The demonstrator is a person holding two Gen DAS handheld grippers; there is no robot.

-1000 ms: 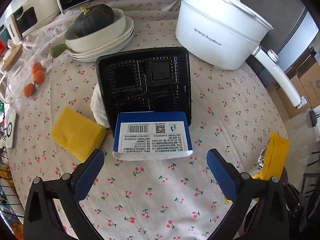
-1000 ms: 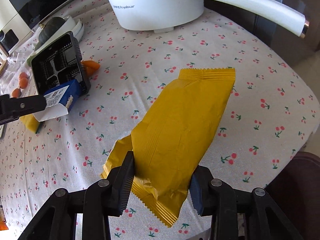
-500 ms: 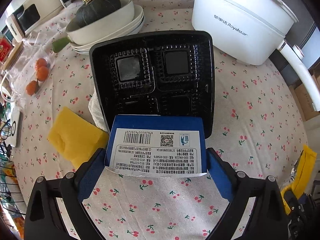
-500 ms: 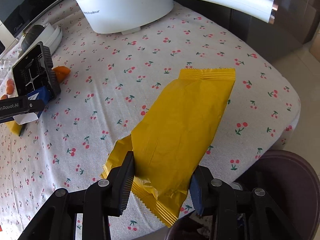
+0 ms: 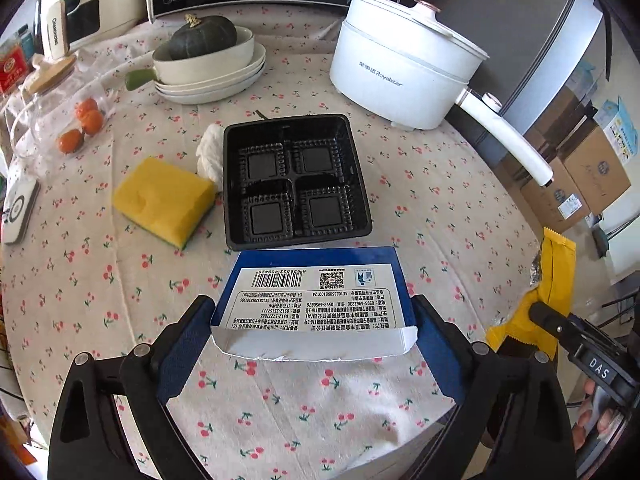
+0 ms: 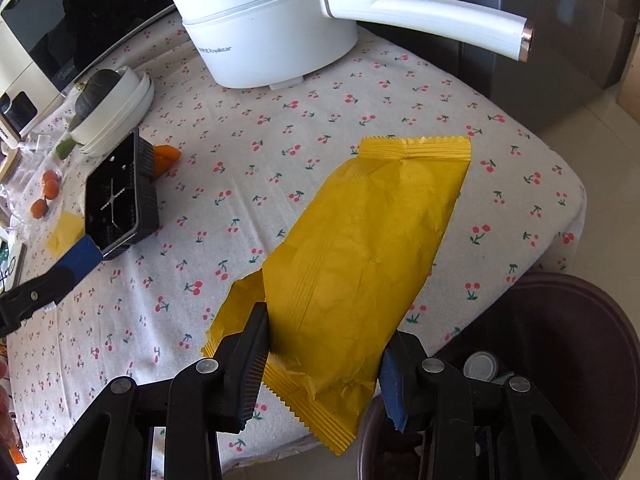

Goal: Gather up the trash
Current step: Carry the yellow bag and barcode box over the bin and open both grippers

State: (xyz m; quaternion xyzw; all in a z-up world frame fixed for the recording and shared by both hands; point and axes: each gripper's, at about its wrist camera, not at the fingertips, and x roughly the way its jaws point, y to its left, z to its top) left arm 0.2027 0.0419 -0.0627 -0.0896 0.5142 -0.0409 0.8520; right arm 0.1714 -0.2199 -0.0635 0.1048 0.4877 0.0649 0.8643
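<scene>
My left gripper [image 5: 314, 328] is shut on a blue and white torn carton [image 5: 316, 292], held above the near part of the cherry-print table. A black plastic tray [image 5: 296, 180] lies flat just beyond it. My right gripper [image 6: 324, 344] is shut on a yellow snack wrapper [image 6: 360, 248], held at the table's right corner beside a dark brown bin [image 6: 560, 360]. The wrapper also shows in the left wrist view [image 5: 552, 280]. The carton's blue end [image 6: 78, 256] shows at the left of the right wrist view.
A white electric pot [image 5: 404, 76] with a long handle stands at the back right. Stacked white dishes with a green squash [image 5: 208, 60] are at the back. A yellow sponge [image 5: 164, 200], white tissue [image 5: 210, 152] and small oranges [image 5: 80, 124] lie left of the tray.
My left gripper closed on the carton and pulled it back off the tray, which dropped flat. My right gripper carried the wrapper toward the table corner by the bin.
</scene>
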